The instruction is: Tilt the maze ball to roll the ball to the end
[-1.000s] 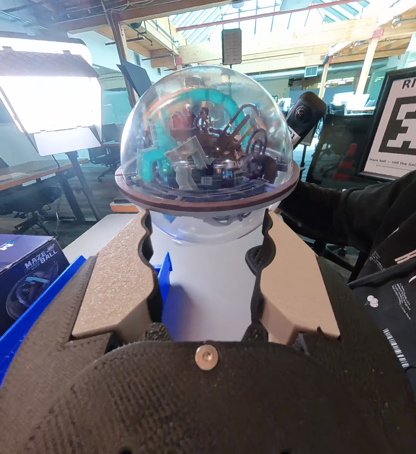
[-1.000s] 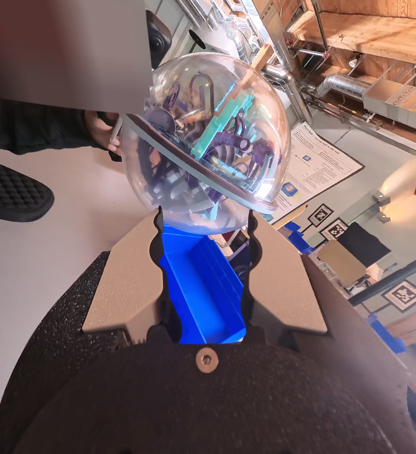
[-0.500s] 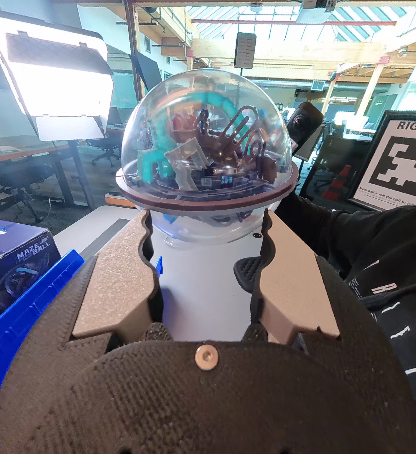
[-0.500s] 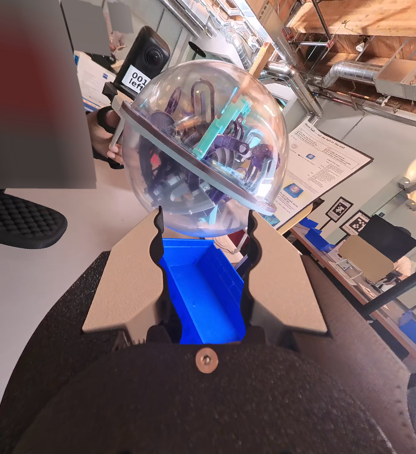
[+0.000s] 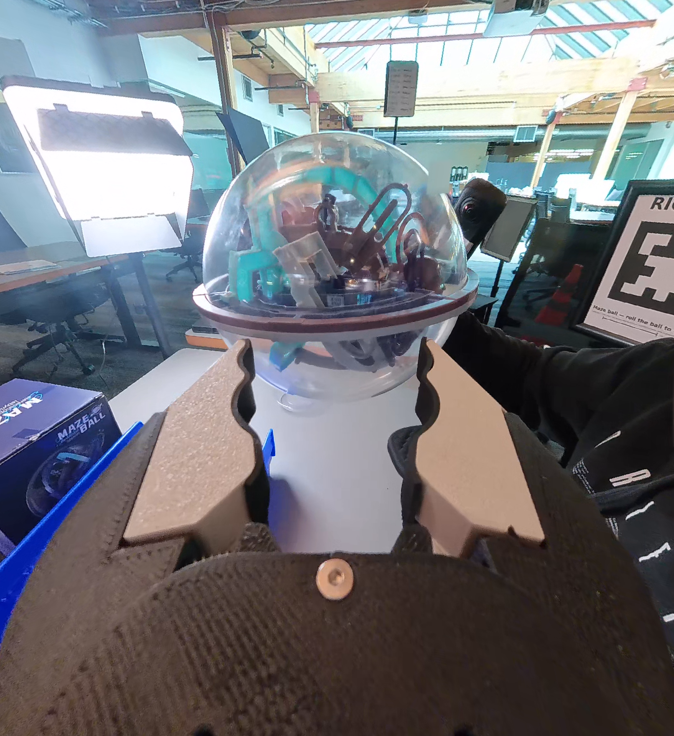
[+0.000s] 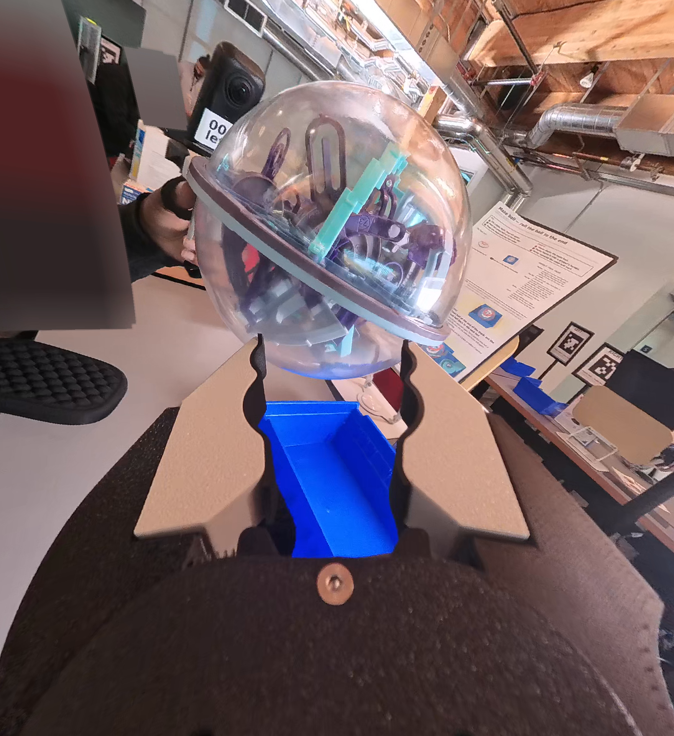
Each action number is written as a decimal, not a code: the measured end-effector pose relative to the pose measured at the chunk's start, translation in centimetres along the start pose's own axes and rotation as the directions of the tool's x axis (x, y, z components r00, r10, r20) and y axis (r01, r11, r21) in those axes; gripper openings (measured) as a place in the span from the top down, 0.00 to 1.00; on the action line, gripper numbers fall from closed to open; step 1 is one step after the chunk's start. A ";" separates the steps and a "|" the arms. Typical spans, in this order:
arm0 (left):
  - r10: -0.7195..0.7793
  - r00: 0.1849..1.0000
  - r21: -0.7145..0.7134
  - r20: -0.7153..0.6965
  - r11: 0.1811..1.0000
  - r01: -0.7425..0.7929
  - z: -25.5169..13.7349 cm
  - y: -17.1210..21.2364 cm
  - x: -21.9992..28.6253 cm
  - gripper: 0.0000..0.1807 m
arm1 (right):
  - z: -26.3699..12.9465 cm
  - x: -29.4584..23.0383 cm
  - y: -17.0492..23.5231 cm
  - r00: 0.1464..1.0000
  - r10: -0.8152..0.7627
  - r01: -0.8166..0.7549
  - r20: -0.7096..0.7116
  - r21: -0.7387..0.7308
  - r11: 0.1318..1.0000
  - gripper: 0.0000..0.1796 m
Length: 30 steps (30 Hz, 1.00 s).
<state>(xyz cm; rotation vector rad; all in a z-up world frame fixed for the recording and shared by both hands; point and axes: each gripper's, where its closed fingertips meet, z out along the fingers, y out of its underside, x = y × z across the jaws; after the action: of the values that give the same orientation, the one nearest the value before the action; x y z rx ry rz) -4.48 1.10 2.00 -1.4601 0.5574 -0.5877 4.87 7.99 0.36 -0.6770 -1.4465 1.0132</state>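
Clear plastic maze ball (image 5: pixel 333 275) sits mid-frame, lifted off the counter (image 5: pixel 327 478) – left gripper (image 5: pixel 333 358) and right gripper (image 6: pixel 329 354) both pinching its lower half. Since a second ago its rim has levelled slightly (inner ball unseen), so steering continues.

Daylight pours through the skylights (image 5: pixel 467 28), and a lit studio panel (image 5: pixel 116 187) at the left blows out to pure white. Bright glints sit on the clear maze ball (image 6: pixel 327 223). The wide lens bends beams and edges toward the corners. Distant desks look soft; the near gripper bodies stay dark.
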 end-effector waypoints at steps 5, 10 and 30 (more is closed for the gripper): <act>0.047 0.999 0.008 0.016 0.999 -0.047 -0.2 -0.3 0.4 0.57 | -0.1 -0.2 0.2 0.999 0.034 -0.035 0.026 0.020 0.999 0.63; 0.091 0.996 0.016 0.024 0.996 -0.092 -0.3 -0.6 1.0 0.62 | -0.5 -0.3 0.3 0.995 0.078 -0.082 0.063 0.063 0.995 0.63; 0.324 0.942 0.071 0.088 0.941 -0.331 -0.7 -2.3 3.4 0.74 | -0.8 -0.9 0.0 0.988 0.095 -0.120 0.123 0.217 0.969 0.63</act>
<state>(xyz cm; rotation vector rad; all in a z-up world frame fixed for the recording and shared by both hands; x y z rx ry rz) -2.55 -1.74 4.29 -1.2679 0.6914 -0.2882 5.83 7.38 -0.08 -0.5461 -1.3765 1.2952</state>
